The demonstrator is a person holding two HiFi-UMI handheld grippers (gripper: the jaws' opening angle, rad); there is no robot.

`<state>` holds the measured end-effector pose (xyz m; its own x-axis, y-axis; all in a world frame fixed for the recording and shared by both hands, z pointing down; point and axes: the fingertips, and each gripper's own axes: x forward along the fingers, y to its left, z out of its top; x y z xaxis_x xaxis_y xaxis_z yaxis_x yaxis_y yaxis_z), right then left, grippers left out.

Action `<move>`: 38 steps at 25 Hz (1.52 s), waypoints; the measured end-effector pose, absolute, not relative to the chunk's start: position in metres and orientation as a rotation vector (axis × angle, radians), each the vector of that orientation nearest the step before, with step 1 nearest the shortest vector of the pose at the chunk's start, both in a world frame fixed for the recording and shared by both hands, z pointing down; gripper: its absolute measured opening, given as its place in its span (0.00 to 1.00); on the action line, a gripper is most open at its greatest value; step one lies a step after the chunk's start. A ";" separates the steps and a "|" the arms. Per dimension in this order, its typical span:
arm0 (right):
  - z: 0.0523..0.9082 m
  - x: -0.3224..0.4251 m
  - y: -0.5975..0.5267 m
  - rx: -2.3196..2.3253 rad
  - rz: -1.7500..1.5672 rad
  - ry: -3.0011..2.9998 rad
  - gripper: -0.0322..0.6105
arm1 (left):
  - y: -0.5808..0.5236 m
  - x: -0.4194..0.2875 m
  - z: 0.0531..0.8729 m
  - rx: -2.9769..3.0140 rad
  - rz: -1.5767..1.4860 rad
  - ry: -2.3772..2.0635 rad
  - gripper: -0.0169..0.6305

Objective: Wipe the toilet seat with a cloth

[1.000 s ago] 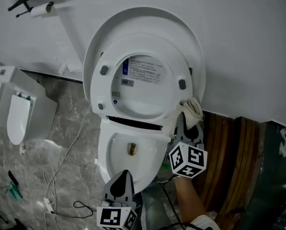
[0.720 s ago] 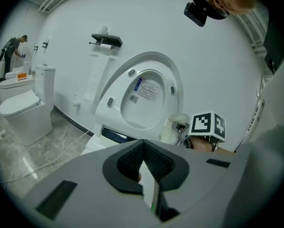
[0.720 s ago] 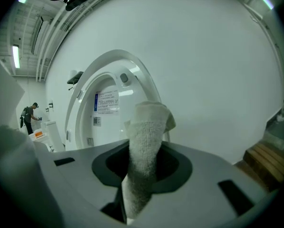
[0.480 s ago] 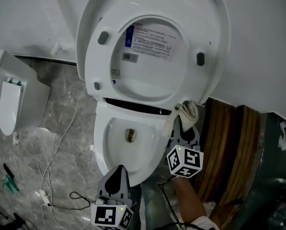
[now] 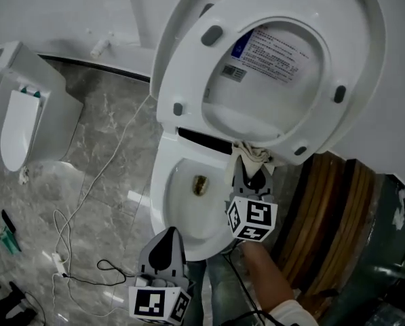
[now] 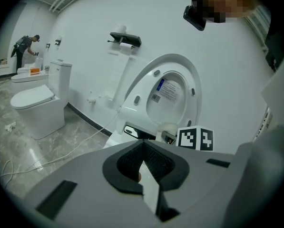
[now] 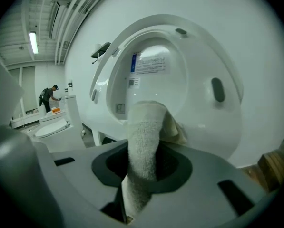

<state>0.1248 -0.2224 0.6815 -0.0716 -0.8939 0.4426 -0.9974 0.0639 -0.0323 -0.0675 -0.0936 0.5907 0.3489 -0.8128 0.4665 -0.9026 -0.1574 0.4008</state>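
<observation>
The white toilet seat (image 5: 283, 107) stands raised against its lid, underside and label facing me. My right gripper (image 5: 251, 174) is shut on a cream cloth (image 5: 251, 155), which presses against the seat's lower rim just above the bowl (image 5: 182, 209). In the right gripper view the cloth (image 7: 144, 137) rises from between the jaws and touches the seat (image 7: 199, 99). My left gripper (image 5: 164, 251) hangs low at the bowl's front edge, shut with nothing in it. The left gripper view shows its pads (image 6: 153, 161) together and the seat (image 6: 172, 91) ahead.
A second toilet (image 5: 19, 121) stands at the left on the marble floor, with a white cable (image 5: 87, 209) trailing beside the bowl. Brown curved wooden strips (image 5: 324, 229) lie right of the toilet. A paper holder (image 6: 125, 38) hangs on the wall. A person (image 6: 25, 49) works far off.
The right gripper has slid the cloth from the seat's right rim down toward its lower edge. My head view has swung, so the seat looks larger. The left gripper has stayed low.
</observation>
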 end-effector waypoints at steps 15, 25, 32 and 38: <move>0.650 -0.044 -0.287 1.656 0.551 -2.218 0.19 | -0.099 -0.180 0.564 1.806 0.062 -1.723 0.03; 0.534 -0.027 -0.336 1.812 0.703 -2.210 0.19 | -0.131 -0.174 0.474 1.945 -0.002 -1.739 0.03; 0.451 0.015 -0.361 1.944 0.790 -2.227 0.19 | -0.153 -0.143 0.419 2.028 -0.029 -1.705 0.03; 0.398 0.079 -0.374 2.069 0.832 -2.214 0.19 | -0.178 -0.109 0.375 2.127 -0.023 -1.671 0.03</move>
<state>0.0795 -0.3736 0.3977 -0.1329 -0.9281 0.3478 -0.9276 -0.0071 -0.3735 -0.1085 -0.1777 0.3751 0.2721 -0.9296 0.2486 -0.9224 -0.1785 0.3425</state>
